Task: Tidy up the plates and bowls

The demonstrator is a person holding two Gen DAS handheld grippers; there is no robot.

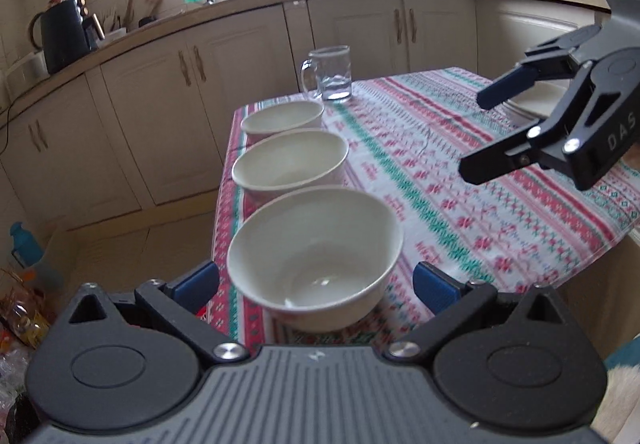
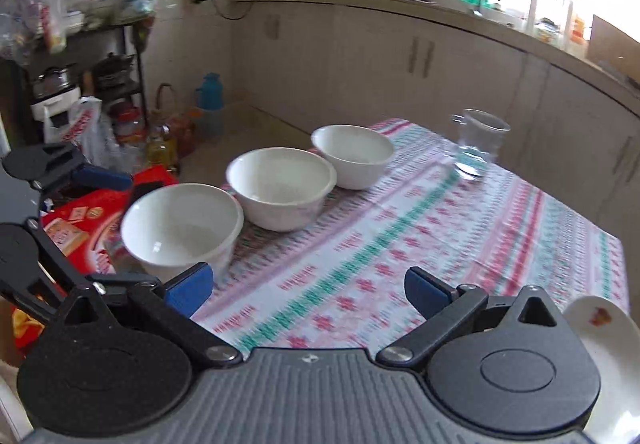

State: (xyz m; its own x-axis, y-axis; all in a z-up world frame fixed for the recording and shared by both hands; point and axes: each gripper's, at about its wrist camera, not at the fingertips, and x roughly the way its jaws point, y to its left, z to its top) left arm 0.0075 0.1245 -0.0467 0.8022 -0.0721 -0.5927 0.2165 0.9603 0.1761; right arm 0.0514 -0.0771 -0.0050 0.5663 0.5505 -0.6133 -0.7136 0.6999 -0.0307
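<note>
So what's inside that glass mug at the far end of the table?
The glass mug looks empty, or holds at most a little clear liquid at the bottom; the blur hides which. It stands upright on the patterned tablecloth.

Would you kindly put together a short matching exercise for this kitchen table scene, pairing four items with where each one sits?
Items:
1. glass mug
2. nearest bowl
3. plate
4. left gripper

Places:
A. table edge, first in the row of three bowls
B. beyond the farthest bowl, toward the cabinets
C. open, straddling the nearest bowl
D. lower right corner of the right wrist view

Pairs: 1-B, 2-A, 3-D, 4-C
</note>
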